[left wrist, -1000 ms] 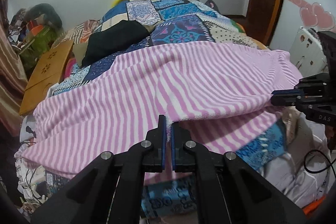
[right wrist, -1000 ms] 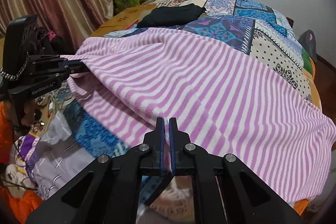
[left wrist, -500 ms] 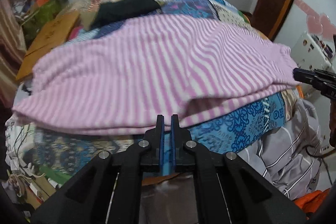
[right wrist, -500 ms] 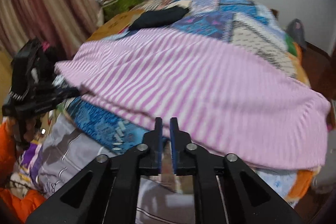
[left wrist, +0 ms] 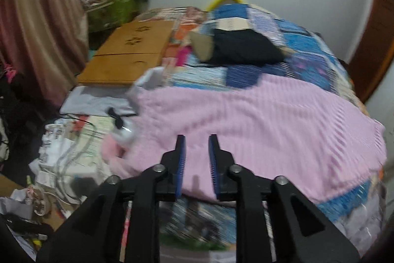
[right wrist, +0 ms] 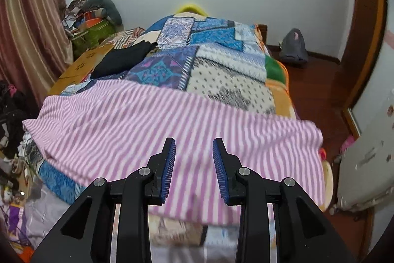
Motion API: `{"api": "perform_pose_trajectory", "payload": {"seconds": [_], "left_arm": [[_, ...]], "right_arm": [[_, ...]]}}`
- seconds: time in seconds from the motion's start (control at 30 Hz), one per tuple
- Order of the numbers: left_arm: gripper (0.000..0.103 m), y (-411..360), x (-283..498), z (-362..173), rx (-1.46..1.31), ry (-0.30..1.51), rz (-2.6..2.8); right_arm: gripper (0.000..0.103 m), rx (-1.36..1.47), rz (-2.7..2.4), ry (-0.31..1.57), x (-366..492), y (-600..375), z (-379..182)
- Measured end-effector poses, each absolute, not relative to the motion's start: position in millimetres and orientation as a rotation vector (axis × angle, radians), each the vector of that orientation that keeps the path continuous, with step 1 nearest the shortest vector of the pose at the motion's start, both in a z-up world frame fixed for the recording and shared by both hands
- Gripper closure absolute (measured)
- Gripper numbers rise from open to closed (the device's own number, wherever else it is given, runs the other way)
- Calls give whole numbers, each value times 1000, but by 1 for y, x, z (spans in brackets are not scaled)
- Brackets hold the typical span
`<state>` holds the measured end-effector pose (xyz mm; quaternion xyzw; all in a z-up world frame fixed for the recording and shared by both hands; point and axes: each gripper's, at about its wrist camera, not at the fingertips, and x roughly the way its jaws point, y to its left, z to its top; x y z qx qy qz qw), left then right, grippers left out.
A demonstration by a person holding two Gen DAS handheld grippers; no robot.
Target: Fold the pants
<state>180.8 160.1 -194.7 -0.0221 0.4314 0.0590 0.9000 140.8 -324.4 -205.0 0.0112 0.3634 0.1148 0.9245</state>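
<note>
The pink and white striped pants [right wrist: 172,130] lie folded across the near end of the bed; they also show, blurred, in the left wrist view [left wrist: 258,125]. My left gripper [left wrist: 196,139] is open and empty, above the near edge of the pants. My right gripper [right wrist: 194,143] is open and empty, above the near edge of the pants further right. Neither gripper shows in the other's view.
A patchwork quilt [right wrist: 211,58] covers the bed, with a dark folded garment [left wrist: 246,48] on it further back. A wooden board [left wrist: 128,53] lies at the bed's left. Clutter and cables [left wrist: 61,152] fill the floor at left. A white appliance [right wrist: 364,164] stands at right.
Both grippers have opened and let go of the pants' edge. The lifted fabric has dropped flat onto the bed. The left gripper's view has swung to the left.
</note>
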Motion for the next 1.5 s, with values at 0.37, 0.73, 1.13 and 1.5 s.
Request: {"api": "perform_pose_trajectory", "payload": {"seconds": [0.37, 0.73, 1.13, 1.5], "left_arm": [[45, 259, 268, -244, -178, 992, 192], [31, 281, 305, -303, -248, 1151, 132], [56, 285, 320, -307, -272, 1176, 38], [78, 258, 314, -270, -117, 1053, 147]], "right_arm": [[56, -144, 531, 710, 233, -178, -188], [51, -332, 788, 834, 328, -32, -244], [61, -452, 820, 952, 358, 16, -298], [96, -431, 757, 744, 346, 8, -266]]}}
